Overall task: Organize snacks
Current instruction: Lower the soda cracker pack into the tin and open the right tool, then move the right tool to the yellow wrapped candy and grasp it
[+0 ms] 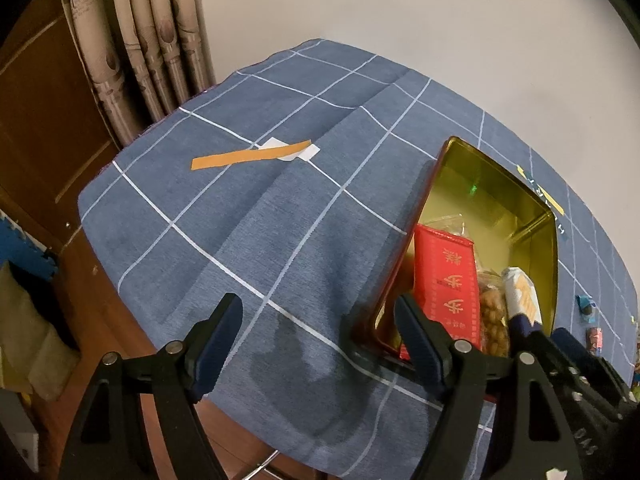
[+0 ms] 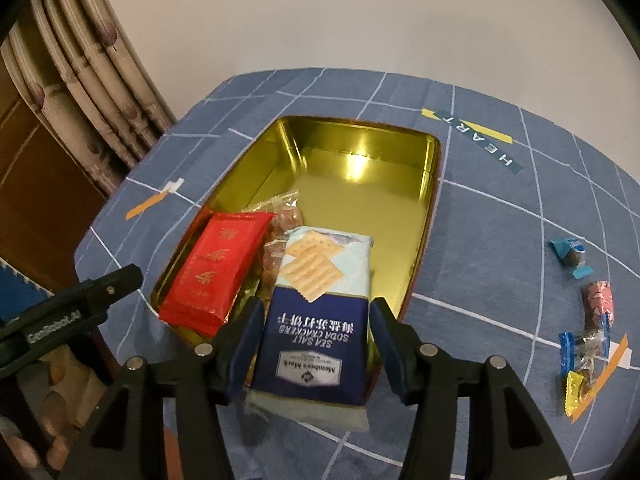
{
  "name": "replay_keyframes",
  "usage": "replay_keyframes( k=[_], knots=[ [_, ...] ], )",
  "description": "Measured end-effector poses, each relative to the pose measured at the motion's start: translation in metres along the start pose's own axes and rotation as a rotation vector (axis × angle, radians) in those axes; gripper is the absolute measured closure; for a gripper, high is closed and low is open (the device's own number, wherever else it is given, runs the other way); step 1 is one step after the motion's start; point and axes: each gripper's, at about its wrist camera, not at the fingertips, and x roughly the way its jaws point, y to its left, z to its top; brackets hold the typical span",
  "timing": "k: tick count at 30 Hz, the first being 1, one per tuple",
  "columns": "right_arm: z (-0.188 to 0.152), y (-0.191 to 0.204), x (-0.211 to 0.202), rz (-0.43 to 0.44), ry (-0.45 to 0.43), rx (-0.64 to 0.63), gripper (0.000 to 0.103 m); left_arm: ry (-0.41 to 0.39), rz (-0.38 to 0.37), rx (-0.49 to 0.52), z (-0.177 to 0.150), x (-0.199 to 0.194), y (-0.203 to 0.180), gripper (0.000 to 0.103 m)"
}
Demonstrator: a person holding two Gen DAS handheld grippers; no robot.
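My right tongs (image 2: 316,332) straddle the cracker pack (image 2: 316,312), which leans over the near rim of the gold tin (image 2: 424,216) at 6 o'clock. I see slim gaps beside both pads, so I judge it bracketed, not pinched. It looks light, with slick foil and brittle crackers inside; I would take it across the dark lower band, gently. The red packet (image 2: 216,268) lies at 9 o'clock of it, inside the tin. My left tongs (image 1: 316,340) hang wide and empty over the table (image 1: 240,220). Loose candies (image 2: 588,320) wait at 3 o'clock.
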Motion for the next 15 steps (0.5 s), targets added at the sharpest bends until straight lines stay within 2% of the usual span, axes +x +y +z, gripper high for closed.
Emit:
replay_keyframes(
  k=[5, 10, 13, 15],
  knots=[
    [-0.002, -0.024, -0.016, 0.003, -0.022, 0.053, 0.047, 0.000, 0.004, 0.001, 0.001, 0.000, 0.000, 0.028],
    [-0.004, -0.065, -0.035, -0.012, -0.062, 0.132, 0.047, 0.001, 0.008, 0.006, 0.001, 0.000, -0.001, 0.028],
    [-0.005, -0.087, -0.043, -0.034, -0.073, 0.170, 0.047, -0.006, 0.013, 0.007, 0.001, -0.001, 0.000, 0.028],
    [-0.010, -0.108, -0.049, -0.082, -0.075, 0.182, 0.047, -0.010, 0.014, 0.009, 0.001, -0.001, 0.000, 0.027]
  ],
)
